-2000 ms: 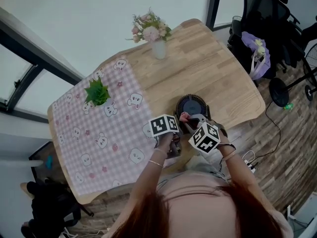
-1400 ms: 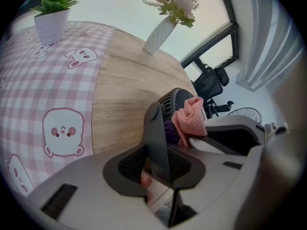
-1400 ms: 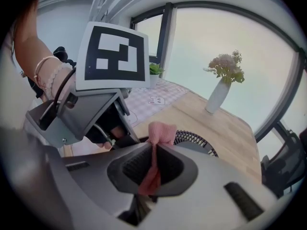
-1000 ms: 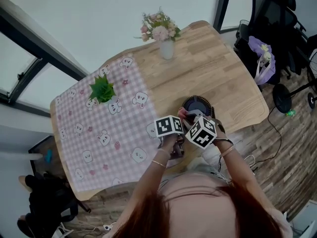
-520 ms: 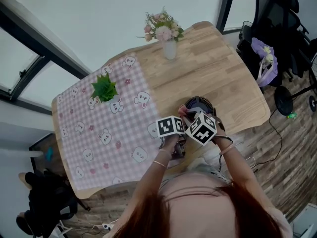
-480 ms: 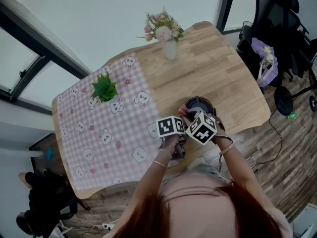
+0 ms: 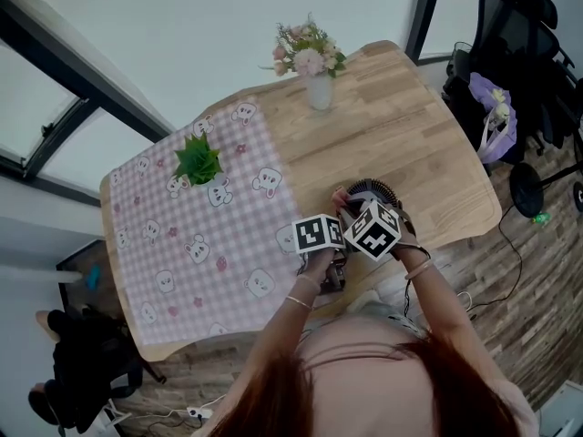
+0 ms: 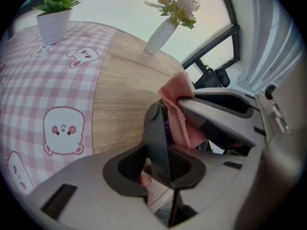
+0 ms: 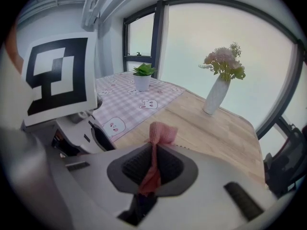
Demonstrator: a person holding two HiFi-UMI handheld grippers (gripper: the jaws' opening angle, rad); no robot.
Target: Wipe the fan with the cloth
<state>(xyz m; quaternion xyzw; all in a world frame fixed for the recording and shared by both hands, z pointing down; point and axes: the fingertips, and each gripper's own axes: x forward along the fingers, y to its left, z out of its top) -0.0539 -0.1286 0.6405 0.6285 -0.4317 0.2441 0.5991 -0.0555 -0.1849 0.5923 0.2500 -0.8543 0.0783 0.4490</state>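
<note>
A small dark round fan (image 7: 370,192) stands near the front edge of the wooden table (image 7: 410,135). My left gripper (image 8: 160,169) is shut on a dark flat part of the fan (image 8: 154,128). My right gripper (image 9: 152,169) is shut on a pink cloth (image 9: 162,132), whose free end bunches above the jaws. In the left gripper view the cloth (image 8: 178,110) hangs against the fan's edge, just ahead of the right gripper's fingers (image 8: 216,110). In the head view both marker cubes sit side by side at the fan's near side, and most of the fan is hidden behind them.
A white vase of flowers (image 7: 318,87) stands at the table's far side. A potted green plant (image 7: 199,160) sits on the pink checked tablecloth (image 7: 173,244) to the left. A dark office chair (image 7: 519,44) and cables on the floor lie to the right.
My right gripper has moved up and closer to the fan with the cloth, ending beside the left cube. The left gripper keeps its hold.
</note>
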